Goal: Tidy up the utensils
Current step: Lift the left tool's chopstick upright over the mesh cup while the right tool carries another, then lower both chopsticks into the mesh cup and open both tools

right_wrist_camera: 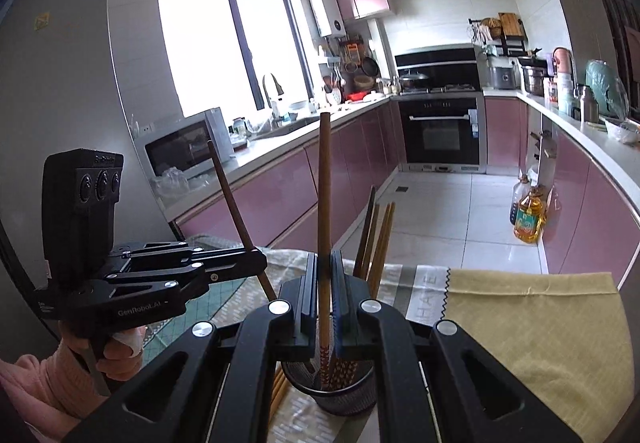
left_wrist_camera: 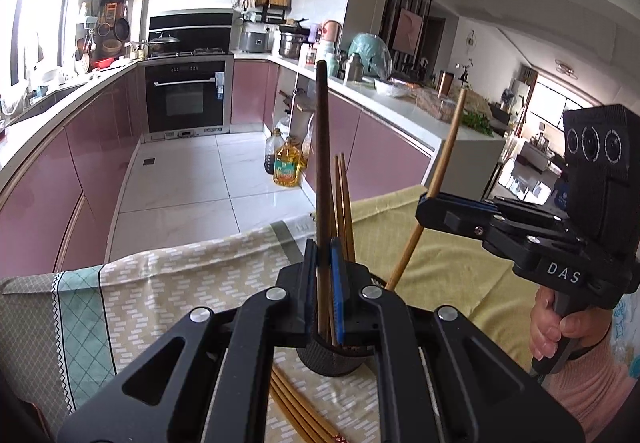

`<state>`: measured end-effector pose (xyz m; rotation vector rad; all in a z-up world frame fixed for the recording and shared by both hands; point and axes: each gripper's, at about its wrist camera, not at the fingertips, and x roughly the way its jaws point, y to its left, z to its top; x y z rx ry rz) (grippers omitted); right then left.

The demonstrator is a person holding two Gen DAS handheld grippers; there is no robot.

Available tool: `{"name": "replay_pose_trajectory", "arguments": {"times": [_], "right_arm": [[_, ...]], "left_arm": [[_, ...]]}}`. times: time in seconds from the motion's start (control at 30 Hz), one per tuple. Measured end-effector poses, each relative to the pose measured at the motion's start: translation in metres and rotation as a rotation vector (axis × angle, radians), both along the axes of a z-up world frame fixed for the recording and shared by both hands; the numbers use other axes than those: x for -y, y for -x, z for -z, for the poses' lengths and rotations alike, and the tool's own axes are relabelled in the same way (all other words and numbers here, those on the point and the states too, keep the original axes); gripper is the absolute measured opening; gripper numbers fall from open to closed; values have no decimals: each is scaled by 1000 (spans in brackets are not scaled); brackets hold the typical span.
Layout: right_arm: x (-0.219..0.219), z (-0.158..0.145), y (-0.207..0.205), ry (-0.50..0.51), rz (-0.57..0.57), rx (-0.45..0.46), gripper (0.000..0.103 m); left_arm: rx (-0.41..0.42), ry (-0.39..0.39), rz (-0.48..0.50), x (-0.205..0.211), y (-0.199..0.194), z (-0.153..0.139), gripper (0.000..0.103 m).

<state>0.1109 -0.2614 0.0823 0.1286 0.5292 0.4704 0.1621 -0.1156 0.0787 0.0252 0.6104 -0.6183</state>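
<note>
A black mesh cup point(left_wrist_camera: 332, 361) point(right_wrist_camera: 344, 397) stands on the cloth-covered table with several chopsticks point(left_wrist_camera: 345, 203) point(right_wrist_camera: 378, 239) upright in it. My left gripper point(left_wrist_camera: 323, 249) point(right_wrist_camera: 260, 262) is shut on a dark brown chopstick point(left_wrist_camera: 322, 147) point(right_wrist_camera: 231, 195), which stands over the cup with its lower end at the mouth. My right gripper point(right_wrist_camera: 323, 265) point(left_wrist_camera: 427, 203) is shut on a lighter chopstick point(right_wrist_camera: 324, 195) point(left_wrist_camera: 447, 151); its red patterned end dips into the cup. More loose chopsticks point(left_wrist_camera: 298, 413) point(right_wrist_camera: 279, 391) lie on the cloth beside the cup.
A patterned cloth point(left_wrist_camera: 180, 283) and a yellow cloth point(left_wrist_camera: 448, 255) point(right_wrist_camera: 540, 331) cover the table, whose far edge drops to the tiled kitchen floor. Oil bottles point(left_wrist_camera: 286, 167) point(right_wrist_camera: 529, 219) stand by the pink cabinets. A hand in a pink sleeve point(left_wrist_camera: 560, 331) holds each gripper.
</note>
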Motion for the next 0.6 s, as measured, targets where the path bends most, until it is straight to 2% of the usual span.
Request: {"name": "replay_pose_trajectory", "arguments": {"times": [0.27, 0.6], "right_arm": [[-8, 19, -20, 42, -11, -116, 5], [-4, 40, -46, 34, 36, -175, 6]], "left_arm": [[-74, -60, 62, 12, -10, 26, 8], [-113, -87, 31, 22, -35, 40, 8]]}}
